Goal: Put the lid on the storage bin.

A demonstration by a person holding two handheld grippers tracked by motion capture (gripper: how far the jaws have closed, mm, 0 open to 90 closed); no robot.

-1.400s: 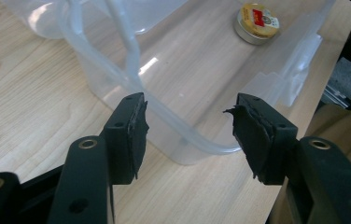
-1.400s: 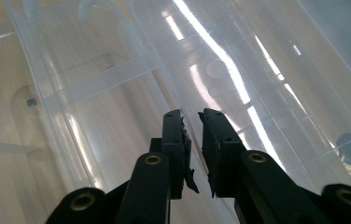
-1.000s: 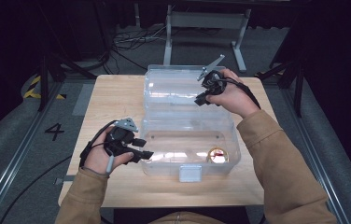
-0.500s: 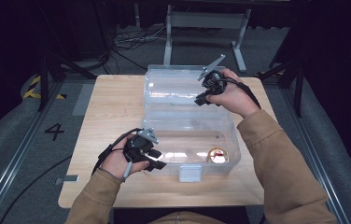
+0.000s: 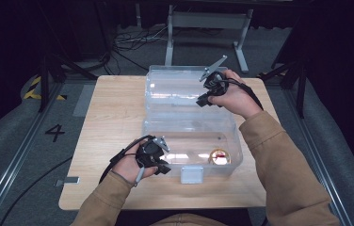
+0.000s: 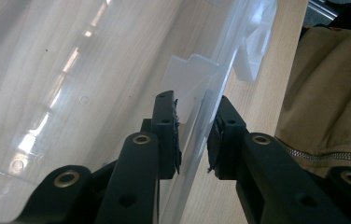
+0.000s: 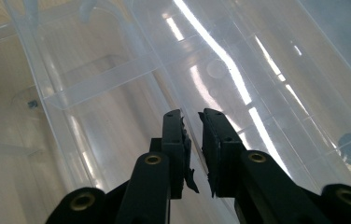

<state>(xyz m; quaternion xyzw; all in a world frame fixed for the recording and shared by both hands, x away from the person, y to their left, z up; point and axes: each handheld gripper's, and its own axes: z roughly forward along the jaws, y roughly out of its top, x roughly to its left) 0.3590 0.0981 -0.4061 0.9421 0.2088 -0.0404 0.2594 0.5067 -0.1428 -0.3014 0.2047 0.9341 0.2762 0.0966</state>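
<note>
At the near edge of the wooden table (image 5: pixel 100 117), the left gripper (image 5: pixel 162 162) sits at the near left corner of the clear plastic box (image 5: pixel 191 136). Its jaws have just been closing and now straddle the box's front wall (image 6: pixel 201 116) (a thin gap remains at each pad, so no clamp yet). A white latch (image 5: pixel 191 174) hangs at the middle of that wall, and a small round gold object (image 5: pixel 219 157) lies inside near the box's right corner. Farther back, the right gripper (image 5: pixel 205 100) rests over the open lid (image 5: pixel 175 87), jaws nearly together with nothing visibly pinched between them.
</note>
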